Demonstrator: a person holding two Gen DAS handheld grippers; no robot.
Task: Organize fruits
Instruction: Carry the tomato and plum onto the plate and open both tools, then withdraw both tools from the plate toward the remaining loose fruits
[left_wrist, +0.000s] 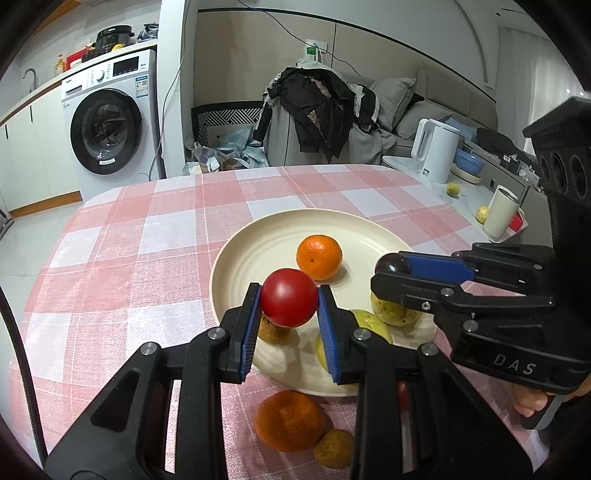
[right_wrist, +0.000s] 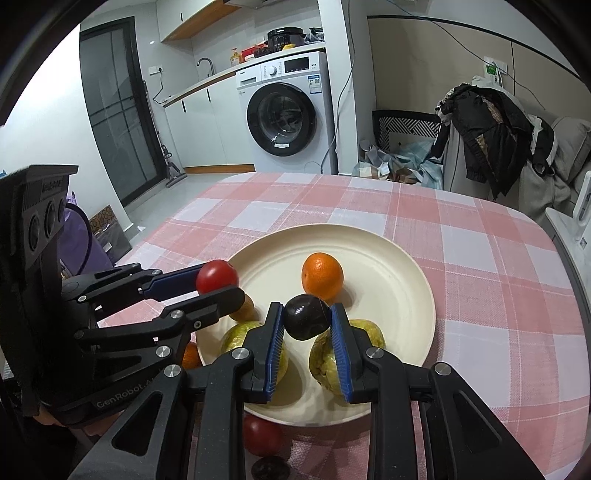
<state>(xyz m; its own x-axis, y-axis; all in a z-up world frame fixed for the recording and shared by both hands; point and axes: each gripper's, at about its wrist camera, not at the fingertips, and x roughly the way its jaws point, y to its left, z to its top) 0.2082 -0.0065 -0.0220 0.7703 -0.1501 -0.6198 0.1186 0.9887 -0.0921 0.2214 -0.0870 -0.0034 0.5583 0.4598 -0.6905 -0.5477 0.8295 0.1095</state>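
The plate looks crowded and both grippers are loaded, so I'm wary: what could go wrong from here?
1. The red tomato and dark plum are round and pinched only at their sides; either could slip or bruise.
2. The left gripper and right gripper hang close together over the plate; they might collide.
3. A dropped fruit could land on the orange or green fruits and roll off.

Occlusions, both wrist views

Dark fruit (right_wrist: 270, 468) cut by bottom edge; small fruit (left_wrist: 272, 329) half hidden behind tomato (left_wrist: 289, 302).
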